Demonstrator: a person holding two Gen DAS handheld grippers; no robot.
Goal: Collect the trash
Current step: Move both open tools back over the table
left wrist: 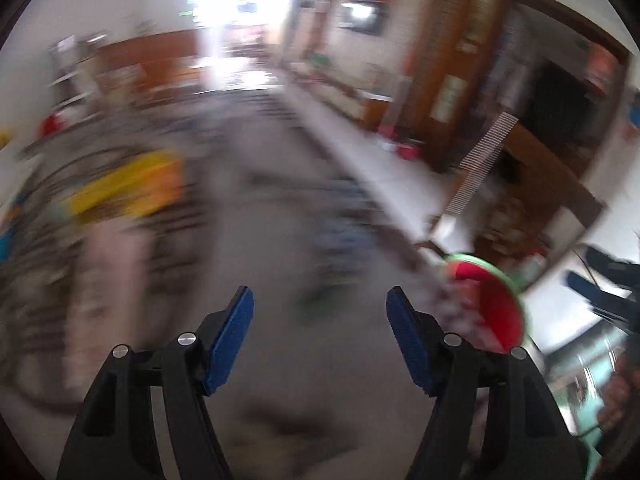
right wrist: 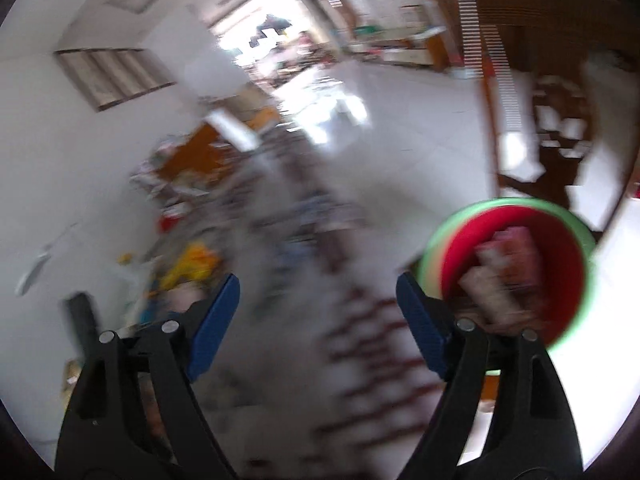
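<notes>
Both views are heavily blurred. A round bin, red inside with a green rim (right wrist: 520, 264), stands at the table's right edge and holds crumpled pinkish trash (right wrist: 508, 256). My right gripper (right wrist: 318, 292) is open to the left of the bin, with nothing between its blue pads (right wrist: 216, 320). The same bin (left wrist: 496, 304) shows at the lower right of the left wrist view. My left gripper (left wrist: 320, 304) is open over the grey table surface with nothing between its fingers. A small green smear (left wrist: 316, 300) lies on the table beyond the left gripper; what it is I cannot tell.
A yellow-orange heap (left wrist: 132, 188) and other blurred clutter lie on the table's left side. Wooden furniture (left wrist: 532, 160) and white floor (right wrist: 400, 120) lie beyond the table on the right. A hand with the other gripper (left wrist: 616, 392) shows at the right edge.
</notes>
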